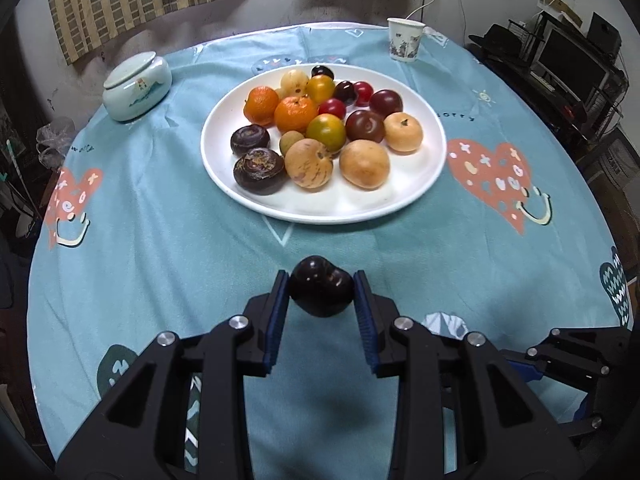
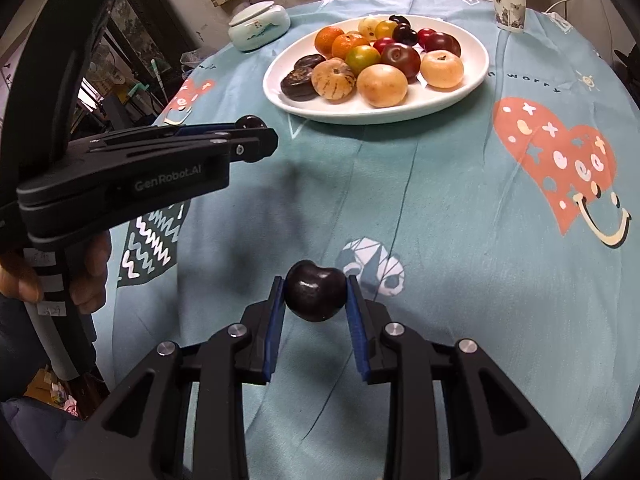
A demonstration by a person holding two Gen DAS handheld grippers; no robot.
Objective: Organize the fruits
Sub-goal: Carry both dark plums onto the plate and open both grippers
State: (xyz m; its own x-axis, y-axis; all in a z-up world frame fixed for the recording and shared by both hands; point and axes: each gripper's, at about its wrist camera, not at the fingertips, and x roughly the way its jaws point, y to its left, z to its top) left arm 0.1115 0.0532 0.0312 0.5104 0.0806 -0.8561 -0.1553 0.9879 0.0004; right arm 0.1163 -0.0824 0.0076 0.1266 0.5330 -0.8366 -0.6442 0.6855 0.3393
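Left tool (image 1: 321,288) pinching dark cherry (image 1: 321,291), right tool (image 2: 315,292) likewise (own cherry (image 2: 315,291))

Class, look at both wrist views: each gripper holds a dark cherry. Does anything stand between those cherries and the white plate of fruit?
Nothing visible does. Between the left gripper, the right gripper and the plate lies only bare tablecloth. The paper cup and lidded jar stand beyond.

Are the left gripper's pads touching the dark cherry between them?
Touching. The left wrist view shows both blue pads pressed against the sides of the dark cherry, which the left gripper holds above the tablecloth.
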